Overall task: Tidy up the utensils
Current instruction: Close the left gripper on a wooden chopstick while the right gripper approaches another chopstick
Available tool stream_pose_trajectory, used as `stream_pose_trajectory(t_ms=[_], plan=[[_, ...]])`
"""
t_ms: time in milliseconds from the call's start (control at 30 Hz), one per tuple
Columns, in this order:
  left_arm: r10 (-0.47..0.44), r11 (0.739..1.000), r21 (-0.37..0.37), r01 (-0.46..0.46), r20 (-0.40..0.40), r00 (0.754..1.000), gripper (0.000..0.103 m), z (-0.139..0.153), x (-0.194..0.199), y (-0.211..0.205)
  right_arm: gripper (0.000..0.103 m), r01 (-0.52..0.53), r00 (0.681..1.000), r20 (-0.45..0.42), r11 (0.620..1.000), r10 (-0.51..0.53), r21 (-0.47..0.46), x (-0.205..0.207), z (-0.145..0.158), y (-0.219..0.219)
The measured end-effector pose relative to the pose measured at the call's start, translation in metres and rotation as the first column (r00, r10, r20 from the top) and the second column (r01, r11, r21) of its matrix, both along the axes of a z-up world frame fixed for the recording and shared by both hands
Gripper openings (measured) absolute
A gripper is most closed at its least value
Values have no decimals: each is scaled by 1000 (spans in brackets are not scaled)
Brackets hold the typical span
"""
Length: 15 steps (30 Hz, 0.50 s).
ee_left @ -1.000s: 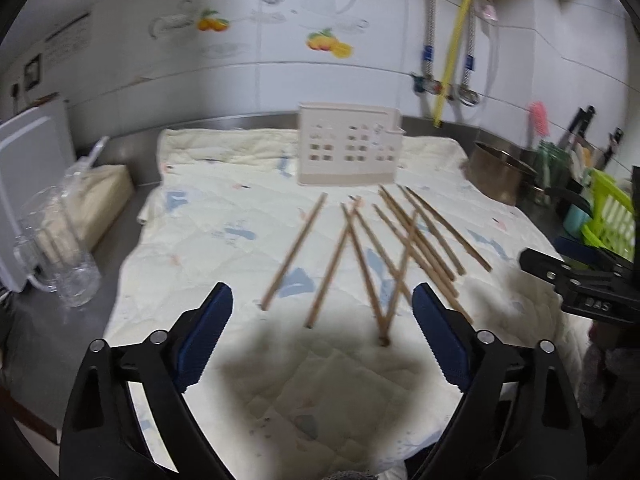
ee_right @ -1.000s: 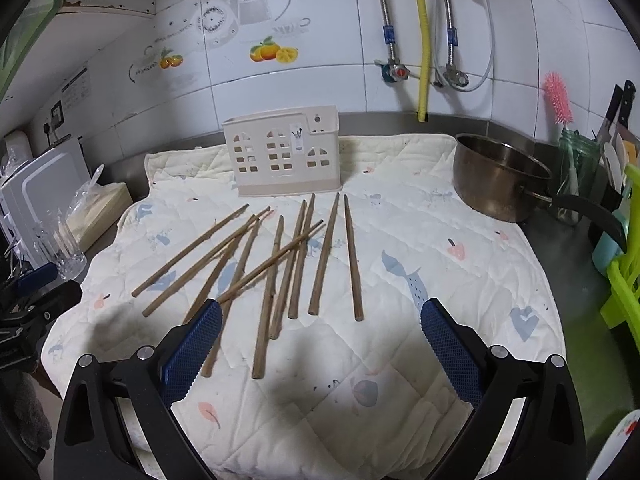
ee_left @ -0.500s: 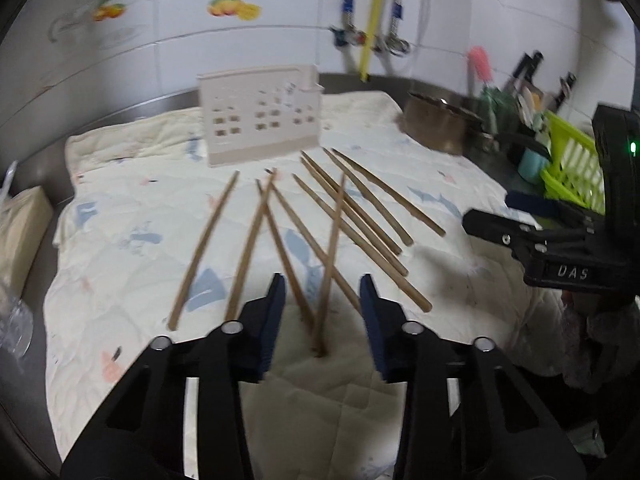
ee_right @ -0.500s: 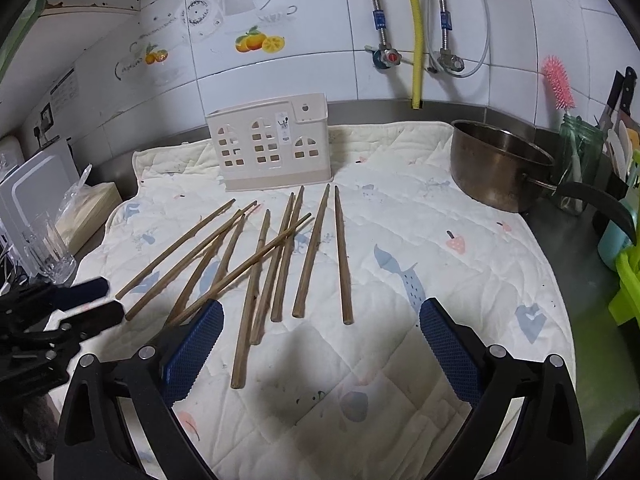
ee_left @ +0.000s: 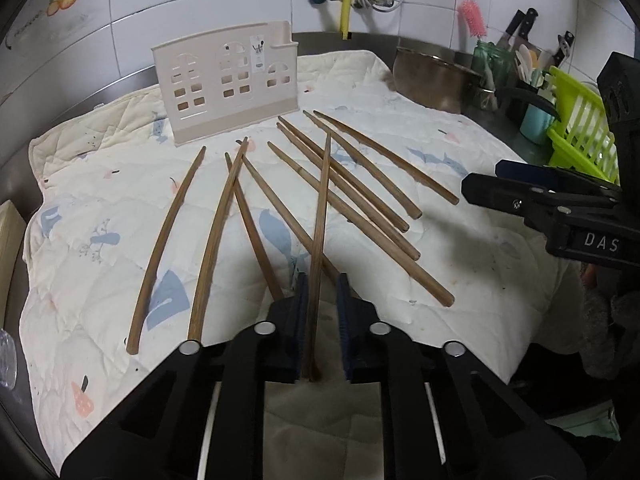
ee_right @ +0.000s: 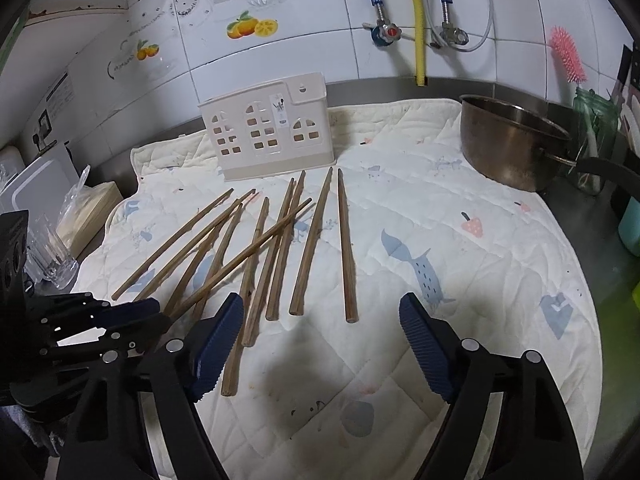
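Observation:
Several brown wooden chopsticks lie fanned out on a quilted cloth before a cream slotted utensil holder, also seen as the holder. One chopstick lies across the others, and its near end runs between the blue pads of my left gripper. Those jaws are closing; the stick rests against the left pad and a thin gap shows at the right pad. My right gripper hovers low over the near ends of the right-hand chopsticks, its jaws closing but still wide, gripping nothing.
A steel pot stands at the cloth's far right corner, a glass jar with a pink brush behind it. A green rack and knives sit further right. A glass mug and a box stand left of the cloth.
My left gripper dropped toward the cloth and narrowed from wide open to a slit around the crossing chopstick. The right gripper moved slightly closer to the chopsticks and its jaws narrowed somewhat.

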<state>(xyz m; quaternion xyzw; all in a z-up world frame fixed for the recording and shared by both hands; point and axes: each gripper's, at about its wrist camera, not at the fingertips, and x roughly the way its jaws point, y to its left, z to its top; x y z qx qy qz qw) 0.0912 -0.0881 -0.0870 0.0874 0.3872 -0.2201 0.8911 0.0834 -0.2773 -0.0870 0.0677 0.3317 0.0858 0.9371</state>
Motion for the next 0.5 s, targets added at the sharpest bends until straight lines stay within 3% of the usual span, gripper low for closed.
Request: stream_pose_trajectory(t_ms=[500], plan=[[18,1000,14,-18,-32,999,11,-10,12,1,69,-21,1000,-23,1000,21,15,12,-8,3]])
